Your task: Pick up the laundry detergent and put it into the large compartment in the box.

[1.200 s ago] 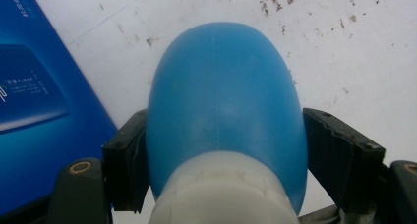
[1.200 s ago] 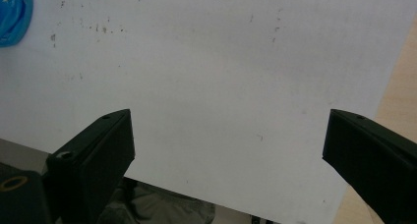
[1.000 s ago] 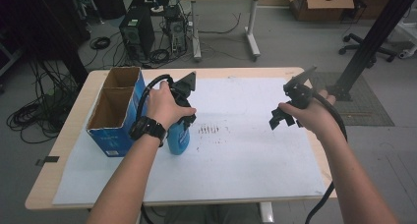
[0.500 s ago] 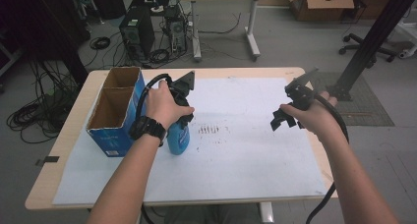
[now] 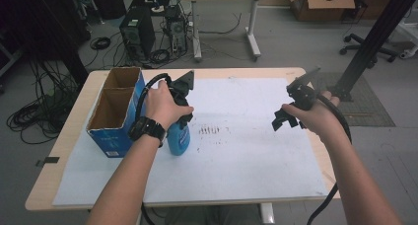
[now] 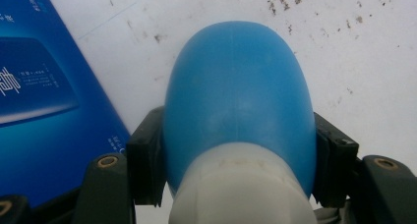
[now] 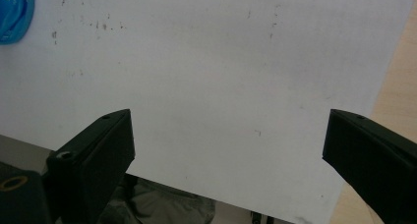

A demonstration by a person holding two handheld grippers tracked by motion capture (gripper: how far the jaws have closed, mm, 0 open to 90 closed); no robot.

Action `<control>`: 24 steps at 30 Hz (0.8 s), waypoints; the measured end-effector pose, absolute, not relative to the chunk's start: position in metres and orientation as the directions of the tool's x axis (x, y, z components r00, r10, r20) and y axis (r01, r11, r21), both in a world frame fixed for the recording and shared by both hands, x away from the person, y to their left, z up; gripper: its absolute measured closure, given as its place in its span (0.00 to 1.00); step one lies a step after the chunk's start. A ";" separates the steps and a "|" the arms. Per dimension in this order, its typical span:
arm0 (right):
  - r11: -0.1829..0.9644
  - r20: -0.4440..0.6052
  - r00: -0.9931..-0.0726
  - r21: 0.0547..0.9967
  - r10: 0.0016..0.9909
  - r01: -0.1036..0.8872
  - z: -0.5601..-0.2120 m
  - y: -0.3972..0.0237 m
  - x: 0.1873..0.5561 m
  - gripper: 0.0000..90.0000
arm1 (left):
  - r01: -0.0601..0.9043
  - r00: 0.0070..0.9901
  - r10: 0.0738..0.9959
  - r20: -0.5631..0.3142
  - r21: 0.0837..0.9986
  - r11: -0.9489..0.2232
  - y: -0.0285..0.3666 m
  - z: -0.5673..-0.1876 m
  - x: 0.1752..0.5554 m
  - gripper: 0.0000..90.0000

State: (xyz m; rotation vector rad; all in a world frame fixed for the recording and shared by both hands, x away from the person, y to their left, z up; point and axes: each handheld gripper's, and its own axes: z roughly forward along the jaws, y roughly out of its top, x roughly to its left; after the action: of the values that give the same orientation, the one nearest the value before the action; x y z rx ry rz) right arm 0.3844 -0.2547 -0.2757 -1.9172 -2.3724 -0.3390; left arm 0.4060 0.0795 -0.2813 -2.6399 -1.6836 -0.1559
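Flanking blue bottle (image 5: 178,138): cardboard box (image 5: 114,111)

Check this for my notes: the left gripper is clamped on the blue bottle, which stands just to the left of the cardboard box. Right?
Not quite. The left gripper is clamped on the blue bottle, its jaws having just closed, but the bottle stands just to the right of the cardboard box, as the high view shows.
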 end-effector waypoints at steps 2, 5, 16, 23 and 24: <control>0.195 0.193 -0.218 0.129 0.957 0.972 -0.274 -0.254 0.384 0.06 | 0.905 0.417 0.905 0.088 0.051 -0.422 0.081 -0.279 0.406 0.41; 0.197 0.193 -0.220 0.131 0.956 0.972 -0.273 -0.254 0.384 0.06 | 0.900 0.427 0.900 0.094 0.052 -0.432 0.080 -0.273 0.404 0.42; 0.201 0.203 -0.227 0.143 0.953 0.969 -0.264 -0.251 0.382 0.06 | 0.887 0.447 0.891 0.083 0.083 -0.453 0.081 -0.221 0.398 0.42; 0.202 0.214 -0.233 0.155 0.949 0.967 -0.258 -0.251 0.380 0.06 | 0.882 0.452 0.887 0.096 0.098 -0.460 0.081 -0.190 0.397 0.42; 0.202 0.214 -0.233 0.155 0.949 0.967 -0.258 -0.251 0.380 0.06 | 0.882 0.452 0.887 0.096 0.098 -0.460 0.081 -0.190 0.397 0.42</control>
State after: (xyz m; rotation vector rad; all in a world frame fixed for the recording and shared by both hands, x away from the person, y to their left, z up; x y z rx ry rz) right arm 0.3803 -0.2509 -0.2575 -1.9000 -2.3798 -0.3941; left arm 0.3969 0.0812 -0.1897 -2.7050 -1.6492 -0.2124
